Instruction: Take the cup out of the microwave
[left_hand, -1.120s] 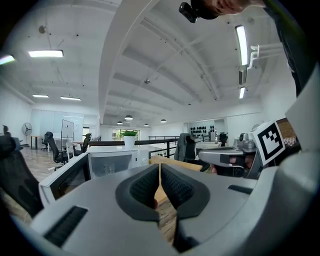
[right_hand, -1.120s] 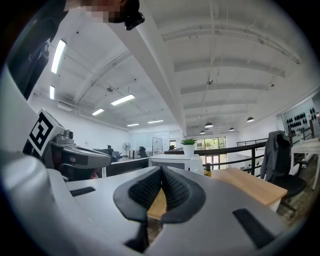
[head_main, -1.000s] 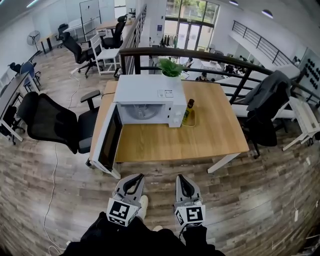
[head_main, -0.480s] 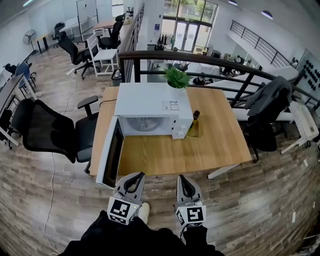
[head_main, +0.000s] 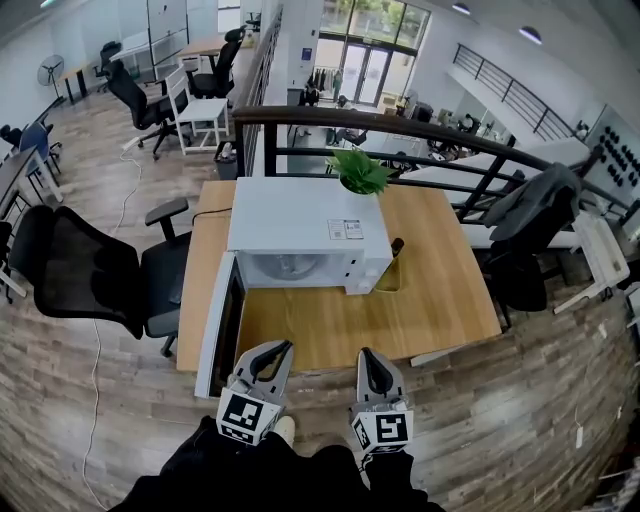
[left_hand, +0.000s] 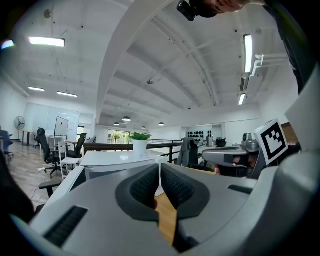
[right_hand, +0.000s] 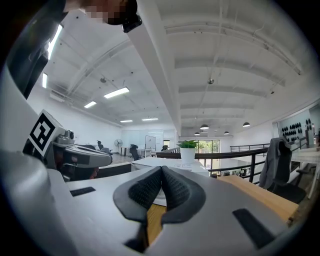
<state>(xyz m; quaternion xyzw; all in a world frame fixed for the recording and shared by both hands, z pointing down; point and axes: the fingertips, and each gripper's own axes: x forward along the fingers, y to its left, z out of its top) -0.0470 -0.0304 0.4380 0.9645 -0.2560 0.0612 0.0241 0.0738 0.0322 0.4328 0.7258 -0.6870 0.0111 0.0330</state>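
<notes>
My 2 grippers sit just short of the worktop (head_main: 440, 300): left gripper (head_main: 276, 350) and right gripper (head_main: 367, 358), jaws pressed together, holding nothing. The microwave (head_main: 300, 210) has its door (head_main: 220, 325) swung open. I can't see the cup, presumably inside. My plan: spread 1 pair of jaws, go in level, stay clear of that door.

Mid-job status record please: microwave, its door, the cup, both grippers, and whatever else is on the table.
microwave: white, on the wooden table, left of centre
door: open, swung out to the left
cup: not visible in any view; the cavity shows only a pale interior
left gripper: jaws together, empty, at the near table edge
right gripper: jaws together, empty, beside the left one
bottle: dark, upright, right of the microwave
potted plant: at the microwave's far right corner; on it or behind it, unclear
</notes>
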